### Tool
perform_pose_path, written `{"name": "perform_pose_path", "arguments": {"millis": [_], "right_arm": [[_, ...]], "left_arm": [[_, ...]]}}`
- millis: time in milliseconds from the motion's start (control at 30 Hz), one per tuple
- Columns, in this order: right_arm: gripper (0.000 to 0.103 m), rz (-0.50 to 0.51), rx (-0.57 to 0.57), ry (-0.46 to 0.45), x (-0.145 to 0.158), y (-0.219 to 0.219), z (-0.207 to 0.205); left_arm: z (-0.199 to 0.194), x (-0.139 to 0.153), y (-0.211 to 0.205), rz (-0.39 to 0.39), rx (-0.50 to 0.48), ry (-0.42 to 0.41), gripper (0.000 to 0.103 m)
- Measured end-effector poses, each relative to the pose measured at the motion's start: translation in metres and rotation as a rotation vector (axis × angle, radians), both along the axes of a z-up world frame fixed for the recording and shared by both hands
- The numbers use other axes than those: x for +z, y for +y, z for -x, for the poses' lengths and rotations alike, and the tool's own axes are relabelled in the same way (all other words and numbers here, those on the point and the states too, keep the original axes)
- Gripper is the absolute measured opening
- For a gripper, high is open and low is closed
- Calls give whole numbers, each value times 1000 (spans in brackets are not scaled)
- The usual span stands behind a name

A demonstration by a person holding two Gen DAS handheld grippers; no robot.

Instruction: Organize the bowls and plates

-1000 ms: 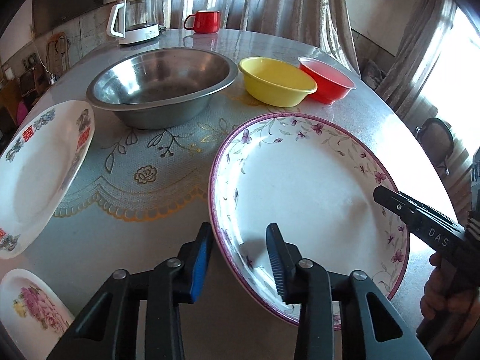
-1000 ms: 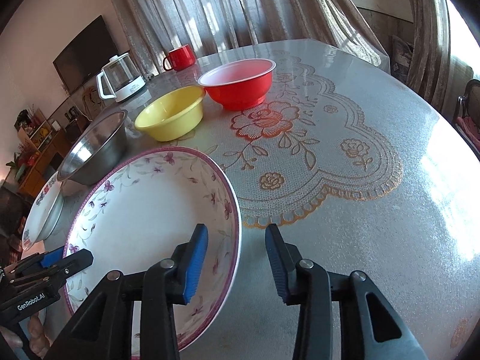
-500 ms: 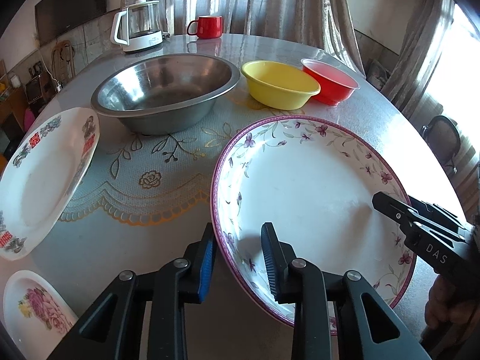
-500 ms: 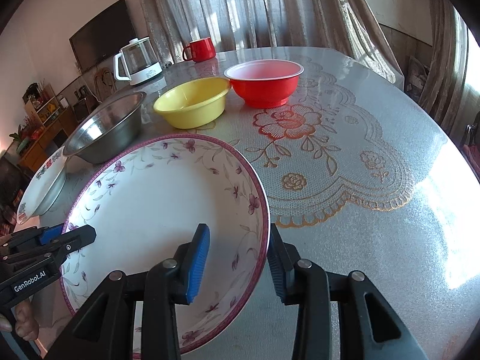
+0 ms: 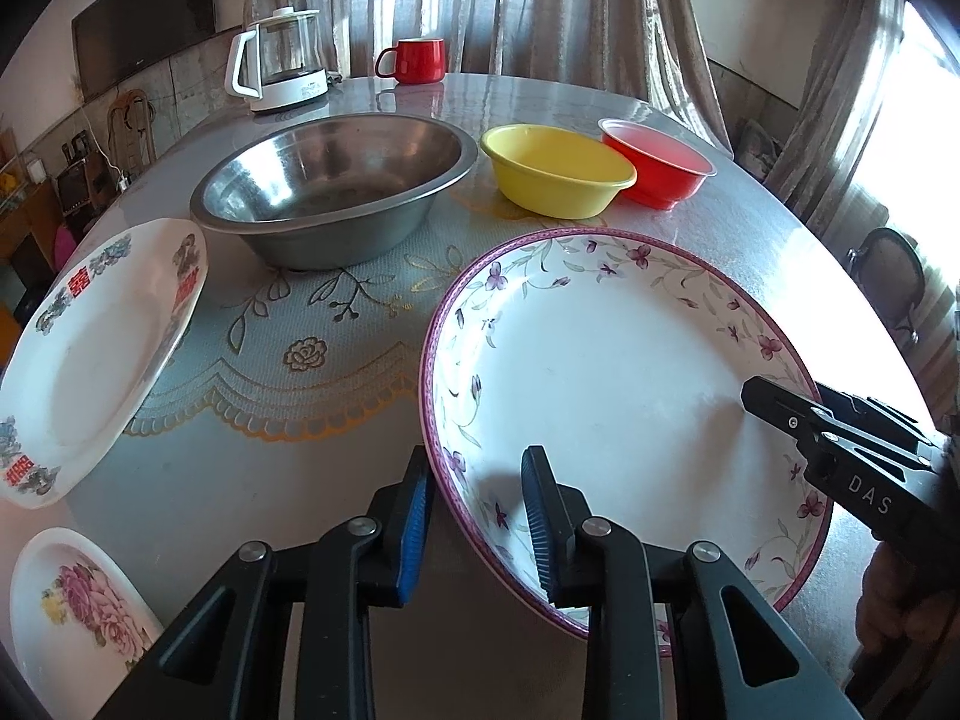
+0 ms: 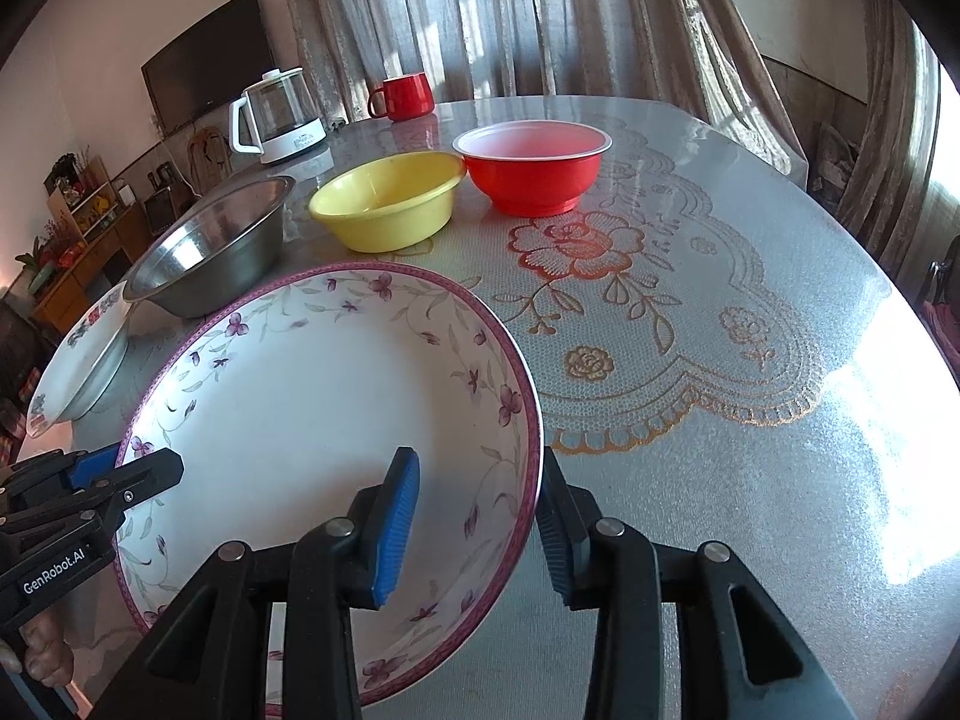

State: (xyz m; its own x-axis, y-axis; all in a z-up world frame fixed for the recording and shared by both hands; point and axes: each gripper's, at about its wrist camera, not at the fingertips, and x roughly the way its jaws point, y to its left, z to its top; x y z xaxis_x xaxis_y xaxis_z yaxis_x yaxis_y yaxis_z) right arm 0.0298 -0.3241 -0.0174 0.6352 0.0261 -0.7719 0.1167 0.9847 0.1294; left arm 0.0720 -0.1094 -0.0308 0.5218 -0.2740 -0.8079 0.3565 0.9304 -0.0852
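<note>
1. The left gripper (image 5: 477,516) has its jaws spread astride the near-left rim of the floral plate (image 5: 606,396) on the table (image 5: 750,222); only this view shows the rose plate (image 5: 66,606).
2. The right gripper (image 6: 477,522) straddles the opposite rim, jaws likewise spread; whether the pads touch, I cannot tell.
3. The steel bowl (image 5: 336,180), yellow bowl (image 6: 387,198) and red bowl (image 6: 531,162) look empty.

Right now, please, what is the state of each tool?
Left tool: open, fingers straddling the rim of the large white plate with purple flowers, not clamped.
Right tool: open, straddling the plate's opposite rim.
</note>
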Motion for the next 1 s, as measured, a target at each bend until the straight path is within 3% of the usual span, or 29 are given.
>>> {"name": "perform_pose_path", "arguments": {"millis": [333,467,1000], "right_arm": [[38,-71,-12,14,1,-5,1],[38,-85,38,16,1,7,2],[38,-158,137,29,0,39,-2]], "left_arm": [[2,3,8,16,4,-1,30],[-3,3,23,43,42,15,30],[-5,11,61,25,135,2,30]]}}
